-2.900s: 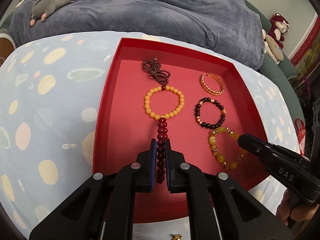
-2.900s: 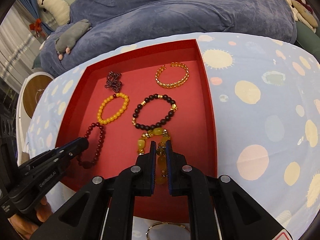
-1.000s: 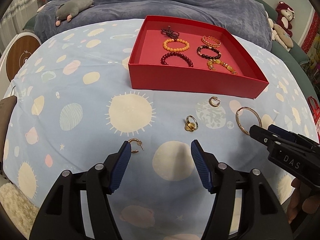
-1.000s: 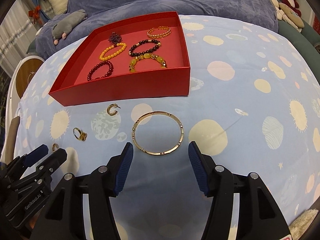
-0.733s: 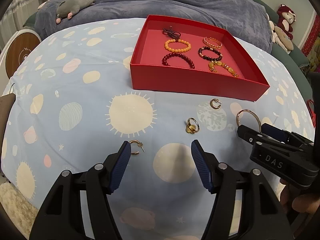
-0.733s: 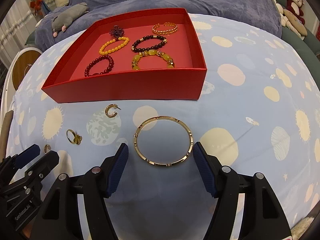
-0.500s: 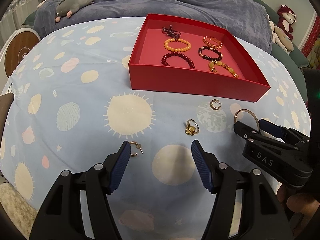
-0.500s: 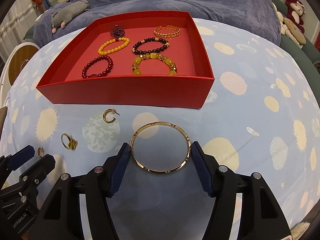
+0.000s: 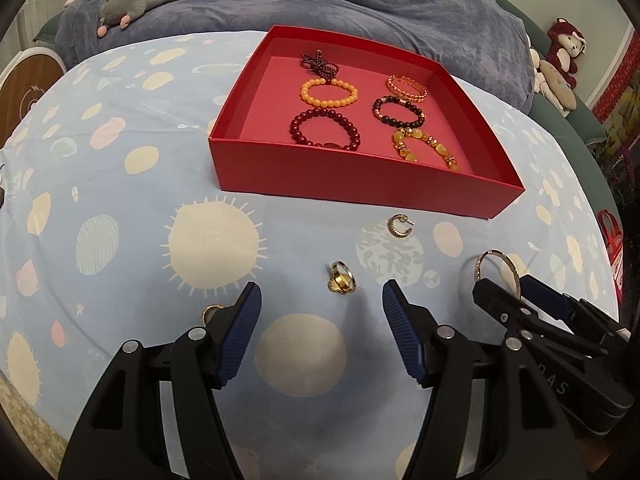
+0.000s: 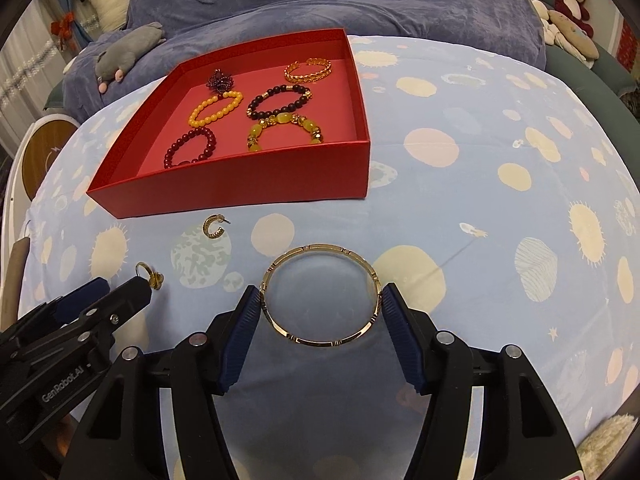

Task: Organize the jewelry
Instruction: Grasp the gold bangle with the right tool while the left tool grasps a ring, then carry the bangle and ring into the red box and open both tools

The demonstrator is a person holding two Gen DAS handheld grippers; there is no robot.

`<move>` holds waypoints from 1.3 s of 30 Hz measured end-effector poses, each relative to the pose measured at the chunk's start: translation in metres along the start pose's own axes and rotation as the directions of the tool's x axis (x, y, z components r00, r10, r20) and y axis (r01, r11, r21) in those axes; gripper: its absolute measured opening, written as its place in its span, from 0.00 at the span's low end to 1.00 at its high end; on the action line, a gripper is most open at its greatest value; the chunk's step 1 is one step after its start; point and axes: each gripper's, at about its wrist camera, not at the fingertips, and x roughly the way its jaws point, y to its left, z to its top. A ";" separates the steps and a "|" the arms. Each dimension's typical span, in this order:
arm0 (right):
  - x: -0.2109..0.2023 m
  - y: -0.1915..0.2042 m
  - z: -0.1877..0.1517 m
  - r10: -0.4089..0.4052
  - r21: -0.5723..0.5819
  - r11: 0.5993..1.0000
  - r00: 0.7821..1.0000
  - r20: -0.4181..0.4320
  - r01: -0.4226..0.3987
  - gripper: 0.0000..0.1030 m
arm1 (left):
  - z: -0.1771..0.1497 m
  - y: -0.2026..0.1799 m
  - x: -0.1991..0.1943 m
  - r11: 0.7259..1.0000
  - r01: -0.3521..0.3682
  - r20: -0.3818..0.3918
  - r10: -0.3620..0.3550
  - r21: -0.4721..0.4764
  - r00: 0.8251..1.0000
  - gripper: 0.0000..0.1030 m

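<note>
A pale blue cloth printed with suns and planets [image 10: 500,208] covers the surface; on it sits a shallow red cardboard tray [image 10: 256,184] holding six bracelets in two rows; the right gripper [image 10: 320,308] stands wide, its ribbed blue pads flanking the thin gold bangle [image 10: 320,294] lying flat on the cloth, touching or nearly so; the left gripper [image 9: 320,312], equally spread and empty, frames a small gold ring [image 9: 341,282]; a gold hoop earring [image 9: 400,225] lies near the tray's front wall.

Six bracelets lie in one red tray [image 9: 360,190]: five beaded and one gold chain cuff [image 9: 406,87]. On the bedspread lie one gold bangle [image 10: 320,296], one ring [image 9: 341,282] and two hoop earrings [image 9: 399,226].
</note>
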 end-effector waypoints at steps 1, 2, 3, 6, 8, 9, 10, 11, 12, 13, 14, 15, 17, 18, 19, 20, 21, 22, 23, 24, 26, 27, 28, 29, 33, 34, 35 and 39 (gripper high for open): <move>-0.002 -0.001 0.000 0.003 0.006 1.000 1.000 0.002 -0.003 0.58 | 0.001 -0.001 0.001 1.000 0.006 0.002 -0.006 -0.002 1.000 0.52; -0.004 -0.003 0.000 0.005 0.011 1.000 1.000 0.004 -0.006 0.58 | 0.001 -0.002 0.002 1.000 0.015 0.000 -0.015 -0.003 1.000 0.47; -0.005 -0.004 0.000 0.008 0.015 1.000 1.000 0.007 -0.008 0.58 | 0.002 -0.003 0.003 1.000 0.023 -0.003 -0.023 -0.004 1.000 0.46; -0.008 -0.003 0.000 0.015 0.015 1.000 1.000 0.014 -0.015 0.58 | 0.004 -0.005 0.007 0.999 0.036 -0.007 -0.036 -0.009 0.999 0.37; -0.008 -0.002 0.001 0.022 0.016 1.000 1.000 0.014 -0.022 0.58 | 0.006 -0.005 0.010 0.999 0.040 -0.012 -0.040 -0.014 0.999 0.31; -0.008 -0.002 0.001 0.024 0.015 1.000 1.000 0.014 -0.025 0.58 | 0.006 -0.005 0.011 0.999 0.043 -0.016 -0.043 -0.018 0.999 0.30; -0.009 -0.002 0.001 0.028 0.015 0.999 1.000 0.014 -0.028 0.58 | 0.007 -0.004 0.013 0.999 0.045 -0.018 -0.046 -0.021 0.999 0.24; -0.009 -0.001 0.001 0.031 0.015 0.999 0.999 0.014 -0.031 0.58 | 0.007 -0.004 0.013 0.999 0.046 -0.019 -0.046 -0.021 0.999 0.19; -0.009 0.000 0.001 0.034 0.015 0.999 0.999 0.013 -0.034 0.58 | 0.007 -0.004 0.014 0.999 0.049 -0.019 -0.050 -0.023 0.999 0.18; -0.009 0.000 0.000 0.037 0.014 0.999 0.999 0.012 -0.037 0.58 | 0.008 -0.003 0.014 0.998 0.052 -0.019 -0.053 -0.029 0.998 0.16; -0.009 0.001 0.000 0.039 0.012 0.999 0.999 0.011 -0.039 0.58 | 0.008 -0.002 0.015 0.998 0.058 -0.021 -0.059 -0.035 0.998 0.11; -0.010 0.002 -0.001 0.040 0.010 0.999 0.999 0.011 -0.040 0.58 | 0.008 -0.001 0.015 0.997 0.064 -0.024 -0.065 -0.039 0.998 0.09; -0.011 0.003 -0.002 0.045 0.008 0.999 0.999 0.011 -0.045 0.58 | 0.008 0.000 0.015 0.997 0.065 -0.024 -0.067 -0.044 0.998 0.03; -0.012 0.004 -0.002 0.047 0.008 0.999 0.999 0.012 -0.047 0.58 | 0.008 0.001 0.014 0.997 0.068 -0.023 -0.069 -0.041 0.997 0.03; -0.013 0.005 -0.003 0.049 0.006 0.999 0.999 0.013 -0.049 0.58 | 0.008 0.001 0.013 0.997 0.068 -0.020 -0.068 -0.038 0.997 0.02; -0.015 0.005 -0.003 0.051 0.004 0.999 0.999 0.014 -0.051 0.58 | 0.008 0.001 0.011 0.997 0.071 -0.018 -0.072 -0.036 0.997 0.02; -0.016 0.006 -0.004 0.053 0.004 0.999 0.998 0.016 -0.053 0.58 | 0.008 0.002 0.009 0.997 0.073 -0.016 -0.074 -0.034 0.997 0.02; -0.017 0.006 -0.005 0.055 0.003 0.998 0.998 0.018 -0.055 0.58 | 0.008 0.002 0.008 0.997 0.075 -0.013 -0.075 -0.033 0.997 0.02; -0.019 0.007 -0.005 0.057 0.003 0.998 0.998 0.020 -0.058 0.58 | 0.008 0.002 0.006 0.996 0.077 -0.011 -0.078 -0.032 0.997 0.02; -0.021 0.008 -0.005 0.059 0.002 0.998 0.998 0.022 -0.059 0.58 | 0.007 0.002 0.003 0.997 0.076 -0.009 -0.076 -0.034 0.997 0.02; -0.026 0.009 -0.005 0.064 -0.002 0.998 0.998 0.028 -0.064 0.58 | 0.007 0.003 -0.003 0.996 0.082 -0.005 -0.082 -0.039 0.997 0.02; -0.028 0.009 -0.006 0.065 -0.003 0.998 0.997 0.031 -0.065 0.58 | 0.007 0.004 -0.006 0.996 0.083 -0.001 -0.083 -0.040 0.997 0.02; -0.031 0.010 -0.005 0.068 -0.004 0.998 0.997 0.035 -0.068 0.58 | 0.007 0.004 -0.010 0.995 0.087 0.001 -0.087 -0.040 0.996 0.02; -0.033 0.010 -0.005 0.071 -0.004 0.997 0.997 0.039 -0.071 0.58 | 0.008 0.004 -0.013 0.995 0.087 0.005 -0.087 -0.040 0.996 0.02; -0.046 0.013 -0.001 0.083 -0.007 0.997 0.994 0.065 -0.083 0.58 | 0.015 0.004 -0.030 0.995 0.095 0.028 -0.094 -0.038 0.995 0.02; -0.050 0.014 0.001 0.086 -0.008 0.996 0.994 0.073 -0.086 0.58 | 0.019 0.004 -0.034 0.994 0.099 0.037 -0.098 -0.037 0.995 0.02; -0.053 0.015 0.004 0.089 -0.010 0.996 0.993 0.082 -0.089 0.58 | 0.023 0.003 -0.039 0.994 0.100 0.047 -0.098 -0.034 0.994 0.02; -0.062 0.020 0.023 0.105 -0.026 0.994 0.988 0.116 -0.102 0.58 | 0.046 -0.002 -0.053 0.992 0.126 0.085 -0.124 -0.025 0.989 0.02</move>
